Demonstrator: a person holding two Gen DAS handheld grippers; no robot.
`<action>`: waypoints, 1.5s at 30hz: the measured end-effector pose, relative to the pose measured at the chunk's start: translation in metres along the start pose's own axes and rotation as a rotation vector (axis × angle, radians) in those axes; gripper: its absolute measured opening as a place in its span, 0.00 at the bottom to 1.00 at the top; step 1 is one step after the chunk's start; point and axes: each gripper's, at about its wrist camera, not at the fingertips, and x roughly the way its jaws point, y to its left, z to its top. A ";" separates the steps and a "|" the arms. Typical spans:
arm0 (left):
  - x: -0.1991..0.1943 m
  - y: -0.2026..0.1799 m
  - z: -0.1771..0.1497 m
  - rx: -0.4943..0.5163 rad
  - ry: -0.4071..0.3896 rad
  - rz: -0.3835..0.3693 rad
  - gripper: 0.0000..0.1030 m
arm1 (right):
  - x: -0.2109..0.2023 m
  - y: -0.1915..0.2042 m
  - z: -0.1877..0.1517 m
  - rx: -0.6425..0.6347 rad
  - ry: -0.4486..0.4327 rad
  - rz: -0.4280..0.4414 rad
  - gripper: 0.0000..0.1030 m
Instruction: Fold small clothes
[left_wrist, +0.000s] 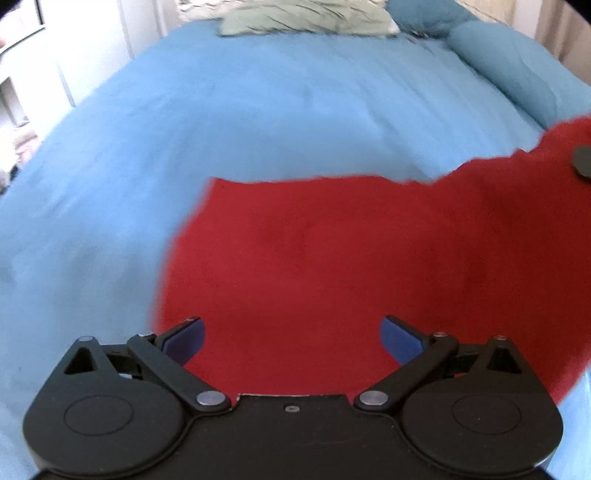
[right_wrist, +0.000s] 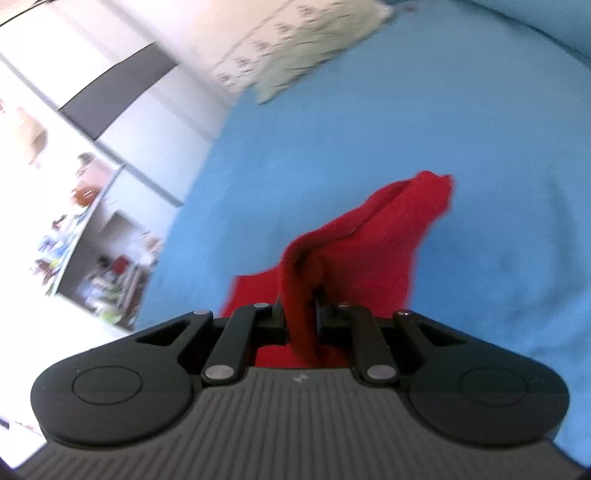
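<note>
Now your red cloth (left_wrist: 332, 258), soft and matte, lies partly flat on the blue bedspread (left_wrist: 258, 110), one end pulled up into a creased peak; your right gripper (right_wrist: 299, 306) has clamped that bunched fold; your left gripper (left_wrist: 291, 336) hangs wide open over the flat part, blue pads (left_wrist: 184, 339) gripping nothing; a pale patterned pillow (left_wrist: 306, 14) sits beyond.

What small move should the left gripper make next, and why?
Probably close the left gripper on the near edge of the red cloth: it is open over the cloth, while the right gripper already pinches a lifted fold.
</note>
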 end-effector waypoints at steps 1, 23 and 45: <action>-0.006 0.015 -0.001 -0.003 -0.003 0.005 1.00 | 0.009 0.020 0.000 -0.022 0.010 0.018 0.26; -0.065 0.154 -0.064 -0.124 -0.026 -0.012 1.00 | 0.153 0.192 -0.114 -0.525 0.145 -0.072 0.85; -0.022 0.084 -0.030 -0.362 0.225 -0.299 0.13 | 0.039 0.098 -0.088 -0.272 0.051 -0.170 0.92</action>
